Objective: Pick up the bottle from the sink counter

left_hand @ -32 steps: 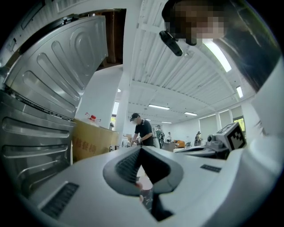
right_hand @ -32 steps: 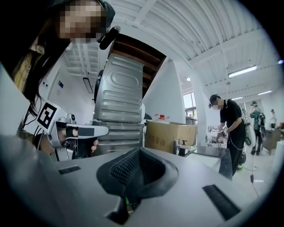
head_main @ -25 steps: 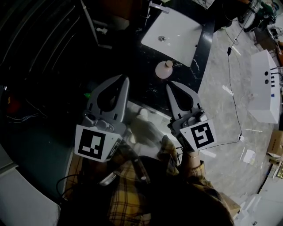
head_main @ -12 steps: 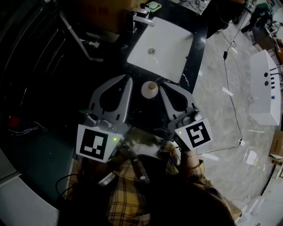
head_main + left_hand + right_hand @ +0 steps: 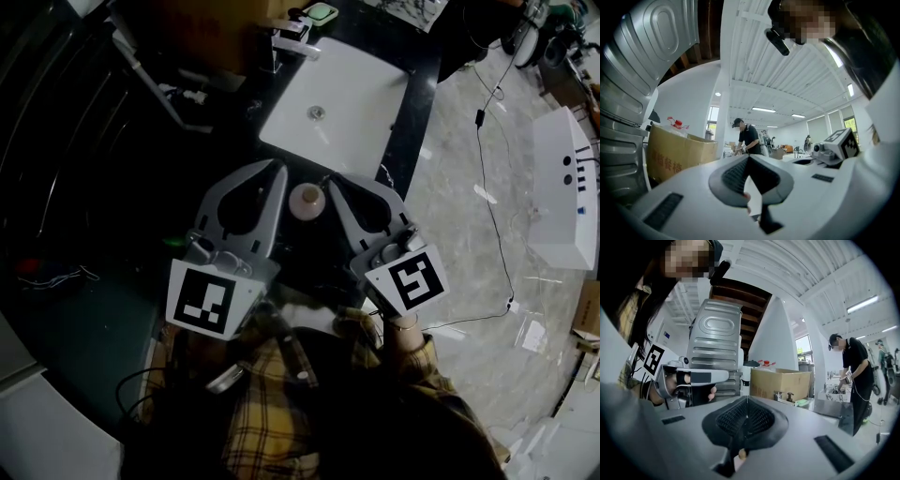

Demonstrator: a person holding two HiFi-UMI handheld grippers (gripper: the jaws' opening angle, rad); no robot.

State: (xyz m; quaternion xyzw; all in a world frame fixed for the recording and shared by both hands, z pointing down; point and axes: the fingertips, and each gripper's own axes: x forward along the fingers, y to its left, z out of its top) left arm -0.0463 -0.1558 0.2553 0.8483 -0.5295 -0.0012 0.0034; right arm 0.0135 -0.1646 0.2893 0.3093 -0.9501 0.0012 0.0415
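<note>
Head view: the bottle (image 5: pixel 307 200) stands on the black sink counter (image 5: pixel 419 103), between the tips of the left gripper (image 5: pixel 277 169) and the right gripper (image 5: pixel 330 182). Both pairs of jaws are closed pad to pad and hold nothing. Just beyond the jaws lies the white basin (image 5: pixel 361 108) with its faucet (image 5: pixel 286 42). A pale marble floor (image 5: pixel 469 262), crossed by a black cable (image 5: pixel 492 206), spreads out past the right jaws. Ahead of those jaws a cardboard box (image 5: pixel 780 380) sits under a white ribbed ceiling (image 5: pixel 787 268).
</note>
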